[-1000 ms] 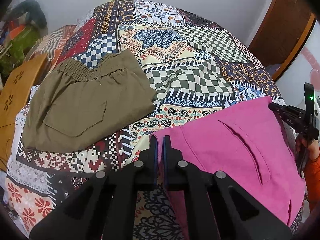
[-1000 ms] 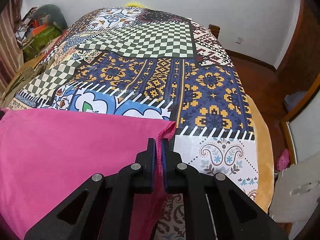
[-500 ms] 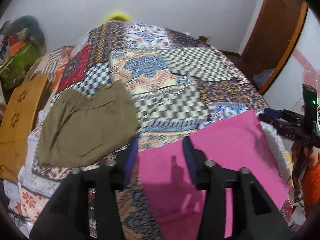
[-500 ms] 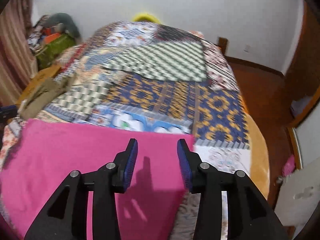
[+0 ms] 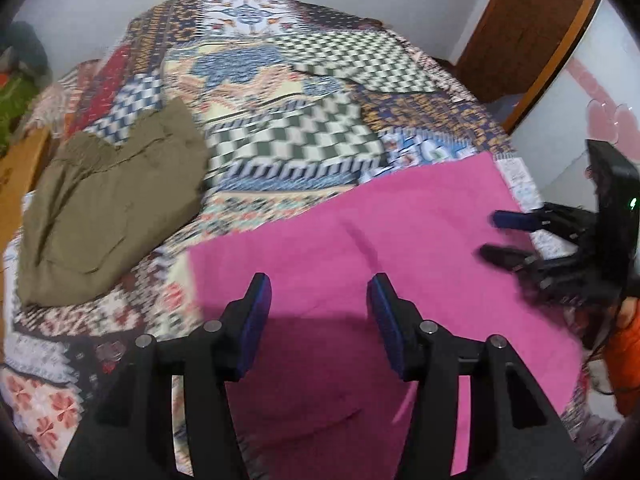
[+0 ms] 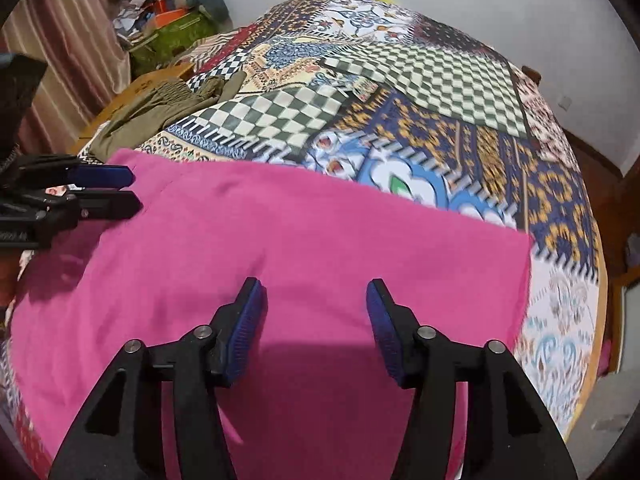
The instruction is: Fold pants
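Observation:
The pink pants [image 5: 360,240] lie folded flat on the patchwork bedspread [image 5: 280,80], near its front edge. My left gripper [image 5: 320,284] hovers open over their left part with nothing between its blue pads. In the right wrist view the same pink pants [image 6: 280,240] spread below my right gripper [image 6: 315,286], whose jaws are opening and hold nothing. Each gripper shows in the other's view: the right gripper [image 5: 496,236] at the pants' right edge, the left gripper [image 6: 128,190] at their left edge.
A folded olive pair of pants [image 5: 108,208] lies on the bedspread to the left, also seen as olive pants [image 6: 160,108]. A wooden bed frame [image 5: 16,168], a curtain [image 6: 60,40] and piled items [image 6: 172,28] are left. A wooden door [image 5: 520,28] is right.
Both grippers let go of the pink pants' corners and opened. Both pulled back and up, so the pants now lie flat below them.

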Available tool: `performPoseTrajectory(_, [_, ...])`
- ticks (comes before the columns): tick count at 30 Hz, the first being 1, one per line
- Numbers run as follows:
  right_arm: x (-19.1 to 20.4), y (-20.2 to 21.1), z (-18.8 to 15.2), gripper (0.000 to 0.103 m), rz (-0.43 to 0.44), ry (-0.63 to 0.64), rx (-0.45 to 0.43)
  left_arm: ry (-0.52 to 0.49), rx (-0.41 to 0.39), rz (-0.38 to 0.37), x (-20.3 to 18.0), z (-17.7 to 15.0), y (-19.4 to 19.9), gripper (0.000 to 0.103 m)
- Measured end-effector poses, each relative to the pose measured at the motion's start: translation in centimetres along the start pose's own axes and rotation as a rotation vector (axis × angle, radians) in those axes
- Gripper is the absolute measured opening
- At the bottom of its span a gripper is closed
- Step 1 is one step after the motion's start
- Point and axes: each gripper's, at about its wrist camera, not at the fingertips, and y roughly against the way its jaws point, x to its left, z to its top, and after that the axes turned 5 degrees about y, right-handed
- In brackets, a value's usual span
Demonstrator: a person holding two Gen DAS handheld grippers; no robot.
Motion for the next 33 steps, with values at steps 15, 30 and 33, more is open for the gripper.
performPoseTrajectory(15, [-3.5, 4.5, -7.2, 0.057, -0.139, -0.158, 0.06, 0.046, -0.059, 0.072, 2.0, -4.8, 4.3, 0.056])
performPoseTrajectory(30, [2.7, 11.9, -4.4, 0.057, -0.09, -0.074, -0.171, 0.219, -0.148, -0.025, 1.1, -8.5, 12.2, 0.056])
performPoseTrajectory(33, [4.3, 11.7, -4.3, 0.057, -0.072, -0.043, -0.175, 0.23, -0.134, -0.046, 0.5, -9.6, 12.3, 0.056])
